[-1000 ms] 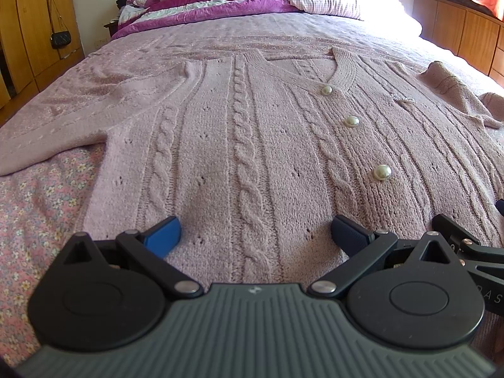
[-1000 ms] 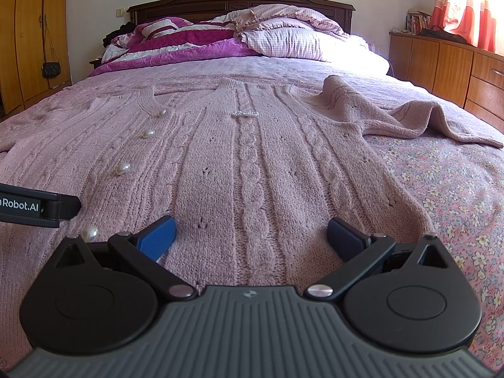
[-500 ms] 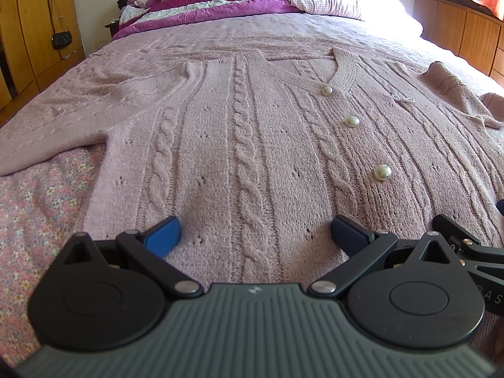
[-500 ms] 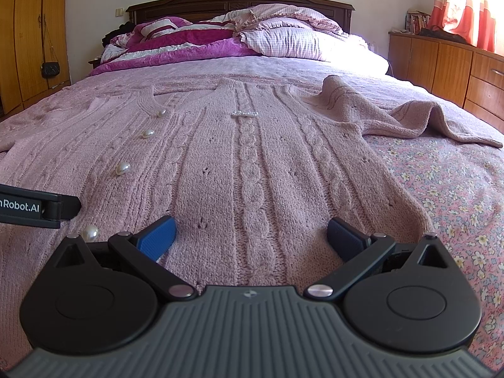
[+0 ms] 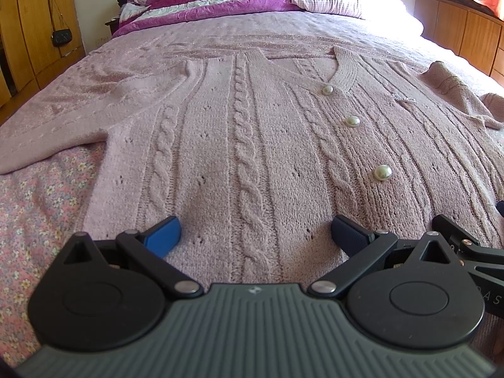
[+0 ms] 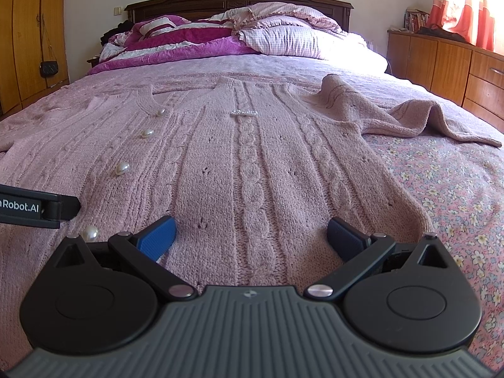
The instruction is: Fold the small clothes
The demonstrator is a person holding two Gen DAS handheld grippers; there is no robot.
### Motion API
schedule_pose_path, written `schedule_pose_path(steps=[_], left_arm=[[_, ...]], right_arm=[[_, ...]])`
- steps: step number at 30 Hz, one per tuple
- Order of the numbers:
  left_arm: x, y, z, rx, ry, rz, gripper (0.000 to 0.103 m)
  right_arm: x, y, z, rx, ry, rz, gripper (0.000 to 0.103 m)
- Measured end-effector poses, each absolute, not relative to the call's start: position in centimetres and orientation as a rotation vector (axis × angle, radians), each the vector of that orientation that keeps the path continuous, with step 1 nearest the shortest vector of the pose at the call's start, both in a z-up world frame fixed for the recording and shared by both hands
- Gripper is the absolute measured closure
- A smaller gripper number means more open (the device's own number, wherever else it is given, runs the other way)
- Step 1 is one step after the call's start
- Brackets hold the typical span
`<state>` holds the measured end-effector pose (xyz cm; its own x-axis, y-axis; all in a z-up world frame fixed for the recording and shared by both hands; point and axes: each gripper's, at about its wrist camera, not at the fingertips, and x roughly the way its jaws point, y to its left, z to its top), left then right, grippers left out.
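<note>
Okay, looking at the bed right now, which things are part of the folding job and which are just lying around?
Part of the job:
- cardigan, spread flat on the bed
- left hand-held gripper, open at its hem
- right hand-held gripper, open at its hem

Just lying around:
- quilt
- pillow
- small bag hanging on the wardrobe
- books

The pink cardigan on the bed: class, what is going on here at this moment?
A person holds two grippers low over the hem of a pink cardigan spread flat, buttoned, on a bed. The left gripper and right gripper are both open, gripping nothing. One sleeve lies rumpled on the right. No fold is made yet.
</note>
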<state>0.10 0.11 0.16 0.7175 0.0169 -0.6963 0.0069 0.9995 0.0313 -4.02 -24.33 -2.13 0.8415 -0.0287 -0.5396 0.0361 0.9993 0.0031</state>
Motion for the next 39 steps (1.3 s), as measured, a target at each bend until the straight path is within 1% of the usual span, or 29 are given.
schedule_pose_path(steps=[4,16,21,25,28,32,39], left_arm=[[0.3,0.1,0.1,0.03,0.781,0.007,0.0],[0.8,0.0,0.2,0.023,0.811,0.013,0.0],[1.0,0.0,0.8,0.03,0.828,-0.004,0.0],[1.0,0.5,1.8,-0.019,0.862,-0.016,0.0],[0.6,0.8,2.9,-0.049,0.851,-0.009,0.0],[1.1,0.4,4.3,-0.024,0.83,-0.007,0.0],[3.5,-0.6,4.2,-0.049,0.864,-0.026,0.0]], right_arm=[[-3.9,-24.3,-2.1,0.015,0.579,-0.038,0.0],[-2.1,-24.6,-1.1,0.047,0.689,-0.033,0.0],[-2.3,-24.9,-0.7,0.058,0.689,-0.02,0.0],[-2.0,-25.8,0.3,0.108,0.719,0.008,0.0],[-2.1,-27.9,1.7,0.239,0.687,0.072,0.0],[-1.3,-31.7,3.4,0.362,0.666,0.093,0.0],[1.4,-40.5,4.3,0.545,0.638,-0.017,0.0]])
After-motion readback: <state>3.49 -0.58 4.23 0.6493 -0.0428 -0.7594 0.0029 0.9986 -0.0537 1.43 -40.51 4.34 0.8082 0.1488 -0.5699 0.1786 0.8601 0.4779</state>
